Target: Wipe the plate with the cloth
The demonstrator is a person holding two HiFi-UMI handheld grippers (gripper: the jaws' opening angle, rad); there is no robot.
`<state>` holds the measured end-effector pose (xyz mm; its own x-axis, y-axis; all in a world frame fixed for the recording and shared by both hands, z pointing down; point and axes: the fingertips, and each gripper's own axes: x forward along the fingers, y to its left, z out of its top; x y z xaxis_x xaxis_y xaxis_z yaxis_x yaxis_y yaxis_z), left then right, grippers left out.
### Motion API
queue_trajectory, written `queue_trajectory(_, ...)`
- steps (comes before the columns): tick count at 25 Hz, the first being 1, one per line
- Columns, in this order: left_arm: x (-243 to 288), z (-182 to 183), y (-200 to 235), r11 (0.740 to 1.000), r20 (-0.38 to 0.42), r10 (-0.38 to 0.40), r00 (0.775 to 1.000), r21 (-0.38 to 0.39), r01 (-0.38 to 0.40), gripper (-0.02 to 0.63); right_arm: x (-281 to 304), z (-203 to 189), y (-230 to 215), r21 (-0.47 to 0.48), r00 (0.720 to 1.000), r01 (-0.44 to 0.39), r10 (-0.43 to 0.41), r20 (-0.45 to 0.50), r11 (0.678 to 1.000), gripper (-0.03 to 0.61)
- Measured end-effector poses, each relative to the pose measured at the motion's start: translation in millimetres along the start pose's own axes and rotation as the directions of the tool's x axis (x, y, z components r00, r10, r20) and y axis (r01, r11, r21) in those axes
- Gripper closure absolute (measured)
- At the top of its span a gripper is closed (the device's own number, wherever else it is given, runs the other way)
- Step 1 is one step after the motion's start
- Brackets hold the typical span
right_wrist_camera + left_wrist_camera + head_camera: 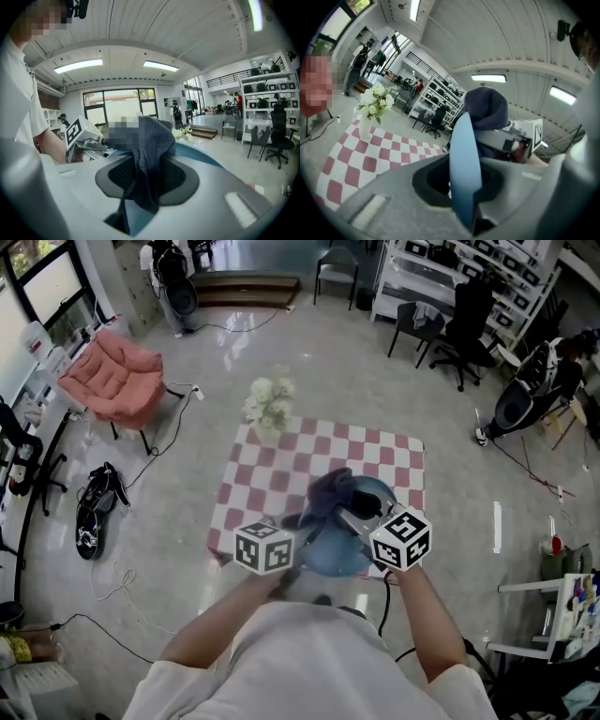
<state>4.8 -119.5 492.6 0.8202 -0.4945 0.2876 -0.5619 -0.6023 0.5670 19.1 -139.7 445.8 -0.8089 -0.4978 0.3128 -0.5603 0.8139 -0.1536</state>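
A blue plate (349, 549) hangs tilted over the near side of the checkered table (272, 470). My left gripper (298, 542) is shut on its rim. In the left gripper view the plate (465, 168) stands edge-on between the jaws. A dark blue cloth (330, 491) lies bunched against the plate's upper part, with my right gripper (361, 517) shut on it. In the right gripper view the cloth (151, 154) hangs between the jaws, the plate (199, 155) just behind it. The cloth (487, 108) also shows above the plate from the left gripper.
A vase of white flowers (269, 407) stands at the table's far edge. A pink chair (114, 379) is on the floor to the left, and cables and a bag (92, 507) lie near it. Office chairs (448, 329) and shelves stand at the back right.
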Motion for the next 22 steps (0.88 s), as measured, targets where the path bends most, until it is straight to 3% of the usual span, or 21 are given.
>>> queue_trajectory(8, 1, 1, -1, 1.0, -0.025, -0.018, 1.0, 0.019, 0.018, 0.569, 4, -1, 21, -0.021, 0.994, -0.107, 0.106, -0.033, 0.994, 0.44)
queue_trajectory(14, 0, -3, 3, 1.0, -0.045, -0.021, 0.999, 0.017, 0.022, 0.571, 3, -10, 51, -0.077, 0.967, -0.233, 0.223, -0.124, 0.969, 0.442)
queue_trajectory(19, -4, -6, 9, 0.999, -0.024, -0.024, 0.999, -0.046, 0.023, 0.57, -7, 3, 70, -0.022, 0.947, -0.317, 0.315, -0.064, 0.948, 0.442)
queue_trajectory(22, -8, -3, 11, 0.997, 0.005, -0.021, 1.0, -0.074, 0.021, 0.571, -10, 5, 70, 0.027, 0.951, -0.308, 0.309, -0.026, 0.951, 0.442)
